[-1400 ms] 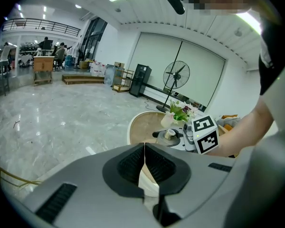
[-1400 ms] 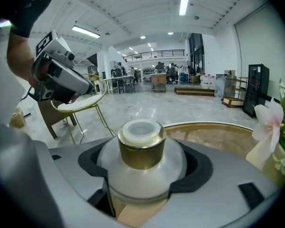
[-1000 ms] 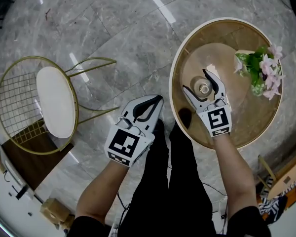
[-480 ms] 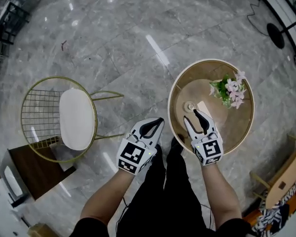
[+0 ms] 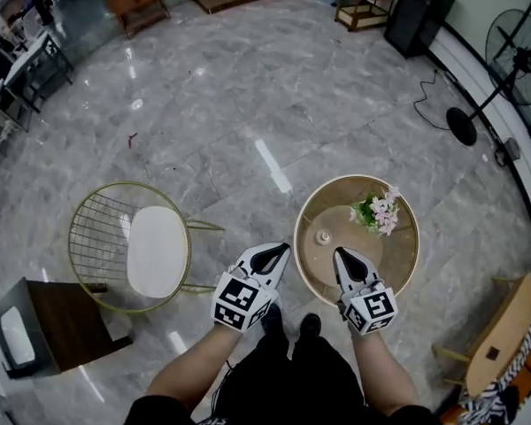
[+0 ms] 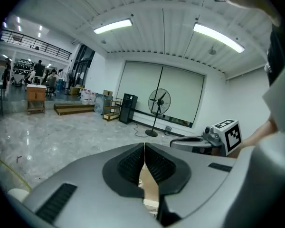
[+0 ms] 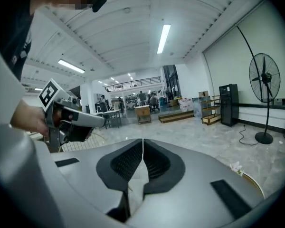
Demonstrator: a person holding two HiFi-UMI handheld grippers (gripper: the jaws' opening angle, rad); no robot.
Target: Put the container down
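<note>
The container (image 5: pixel 323 235), a small pale round jar, stands alone on the inner disc of the round wooden table (image 5: pixel 407 255). My right gripper (image 5: pixel 343 255) hangs over the table's near rim, a short way back from the jar, shut with nothing between its jaws. In the right gripper view its tips (image 7: pixel 143 140) meet. My left gripper (image 5: pixel 280 251) is held beside it over the floor, left of the table, also shut and empty (image 6: pixel 145 145).
A pot of pink flowers (image 5: pixel 376 211) sits at the table's far right. A gold wire chair (image 5: pixel 155 251) with a white seat stands to the left, with a dark side table (image 5: pixel 44 321) beyond it. A wooden chair (image 5: pixel 500 335) is at the right and a standing fan (image 5: pixel 478 104) farther off.
My right gripper's jaws, open around the jar a second ago, have drawn back and shut empty. The jar stays on the table. The head view has risen and now takes in more floor.
</note>
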